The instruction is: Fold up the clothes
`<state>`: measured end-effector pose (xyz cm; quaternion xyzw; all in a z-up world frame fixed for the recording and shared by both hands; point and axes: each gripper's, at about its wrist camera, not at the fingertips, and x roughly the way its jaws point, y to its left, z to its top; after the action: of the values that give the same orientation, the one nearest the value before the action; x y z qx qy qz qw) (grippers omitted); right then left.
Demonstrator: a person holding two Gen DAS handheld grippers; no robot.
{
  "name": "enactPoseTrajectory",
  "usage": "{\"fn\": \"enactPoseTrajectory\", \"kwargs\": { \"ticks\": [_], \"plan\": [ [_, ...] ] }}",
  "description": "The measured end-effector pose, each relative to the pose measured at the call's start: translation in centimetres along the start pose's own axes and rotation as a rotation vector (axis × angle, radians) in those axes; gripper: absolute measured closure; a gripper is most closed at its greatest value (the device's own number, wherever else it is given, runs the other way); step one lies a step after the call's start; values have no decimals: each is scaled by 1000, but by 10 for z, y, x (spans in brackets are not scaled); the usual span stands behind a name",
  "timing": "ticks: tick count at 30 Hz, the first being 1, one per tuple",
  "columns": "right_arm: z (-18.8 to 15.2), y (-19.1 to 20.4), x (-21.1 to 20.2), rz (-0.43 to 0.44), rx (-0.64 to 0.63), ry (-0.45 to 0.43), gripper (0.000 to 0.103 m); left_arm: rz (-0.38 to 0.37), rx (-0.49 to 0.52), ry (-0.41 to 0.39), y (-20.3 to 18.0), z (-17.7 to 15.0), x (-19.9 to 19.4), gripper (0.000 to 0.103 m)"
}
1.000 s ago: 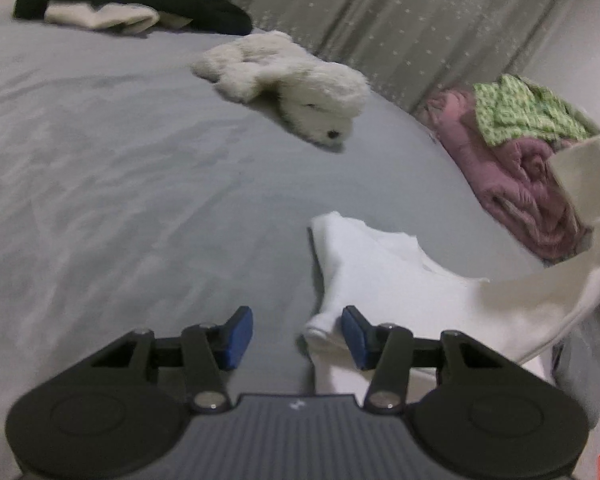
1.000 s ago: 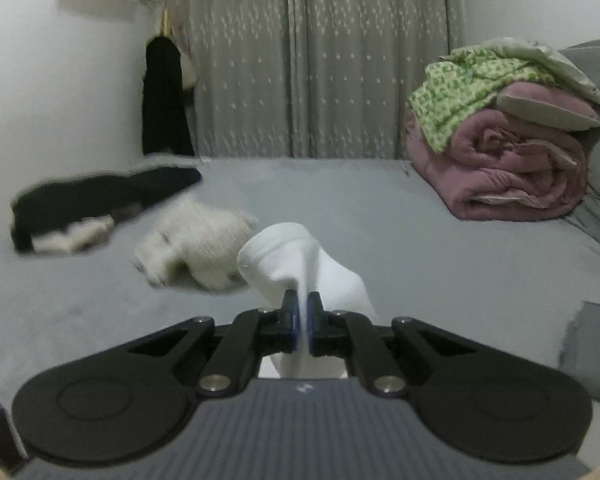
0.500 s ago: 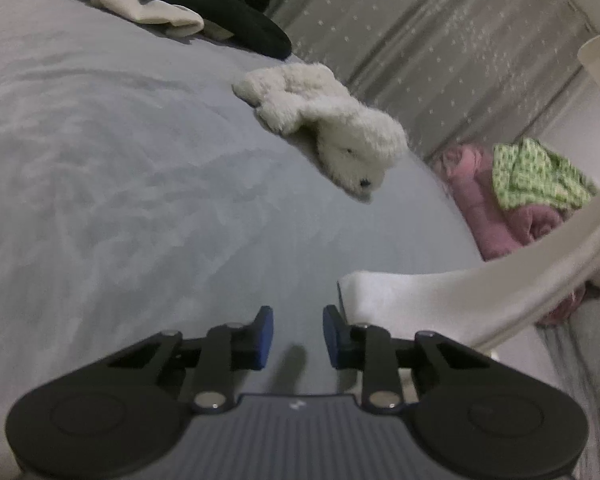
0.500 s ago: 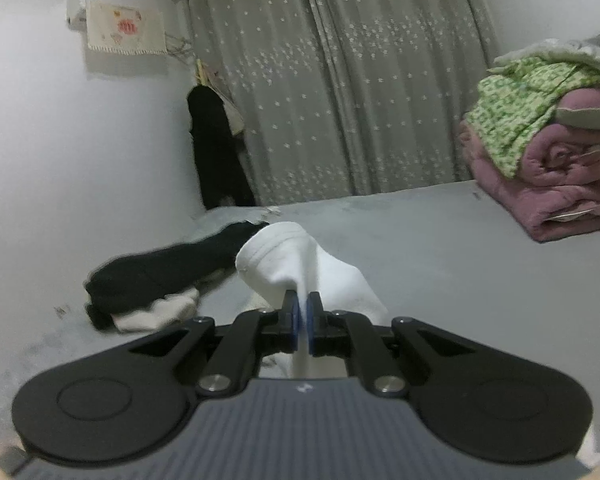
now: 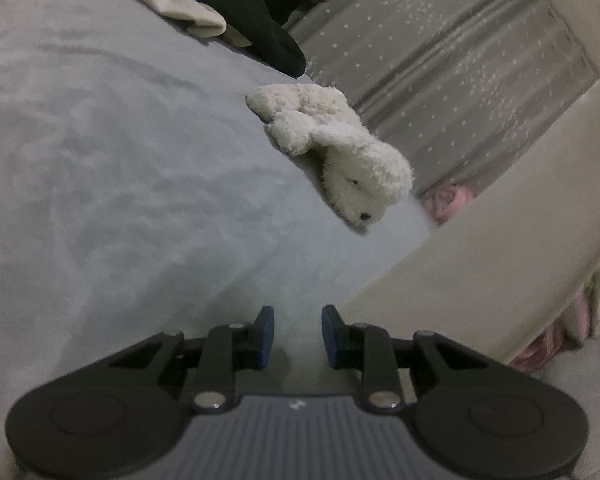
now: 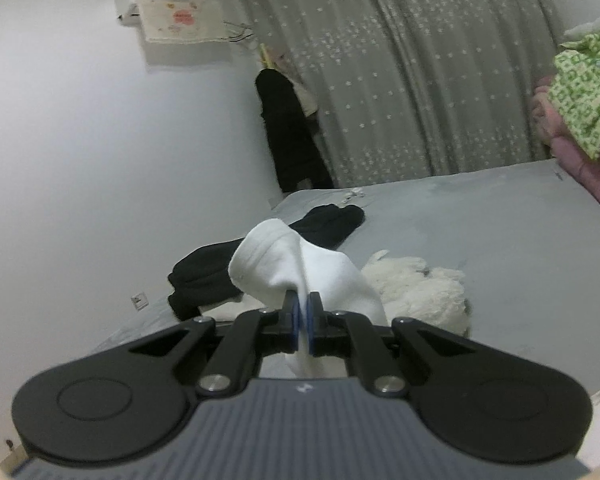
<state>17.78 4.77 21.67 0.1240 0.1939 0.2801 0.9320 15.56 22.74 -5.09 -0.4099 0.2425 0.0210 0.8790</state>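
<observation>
Already my right tongs [image 6: 303, 312] were clamped on a fold of the white garment [image 6: 300, 268], pinching it near a stitched hem so that the cloth bunched above the tips and hung down below them. I judged that grip was meant to lift one end clear of the bed [image 6: 480, 232], letting the rest hang straight before any fold.

From my left side, the same garment ran as a long pale band [image 5: 500, 240] from the near right up to the far right, blurred and stretched taut. My left tongs [image 5: 296, 336] sat low over the grey bed [image 5: 120, 200], jaws closing with only bare sheet between them; the nearest edge of the cloth lay just to the right of the right pad, and I could not tell whether it touched. I took it that the left was after that lower end, so both ends could be held and spread.

Farther off lay a white plush toy [image 5: 336, 152] and, beyond it to the left, a heap of dark clothes [image 5: 228, 12]. Both were well apart from my work. A pink blanket [image 6: 580, 168] sat stacked at the far right.
</observation>
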Motion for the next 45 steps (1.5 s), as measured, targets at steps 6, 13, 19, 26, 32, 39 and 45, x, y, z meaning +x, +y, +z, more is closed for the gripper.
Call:
{"fn": "enactPoseTrajectory", "kwargs": {
  "ticks": [6, 13, 19, 26, 32, 39, 45],
  "plan": [
    [5, -28, -26, 2, 20, -29, 98, -105, -39, 22, -10, -6, 15, 81],
    [10, -76, -55, -33, 63, -74, 98, -208, 40, 7, -41, -20, 24, 82],
    [2, -118, -75, -64, 113, -108, 98, -221, 173, 46, -59, -34, 35, 82],
    [-41, -185, -95, -158, 233, -113, 98, -122, 301, 80, -64, -42, 44, 82],
    [-97, -254, -108, -216, 367, -84, 98, -62, 394, 84, -66, -50, 45, 82],
    [-166, -319, -118, -284, 513, -24, 98, -52, 418, 79, -66, -52, 46, 82],
    [-209, -347, -133, -211, 642, 17, 94, -47, 418, 84, -67, -52, 44, 82]
  ]
}}
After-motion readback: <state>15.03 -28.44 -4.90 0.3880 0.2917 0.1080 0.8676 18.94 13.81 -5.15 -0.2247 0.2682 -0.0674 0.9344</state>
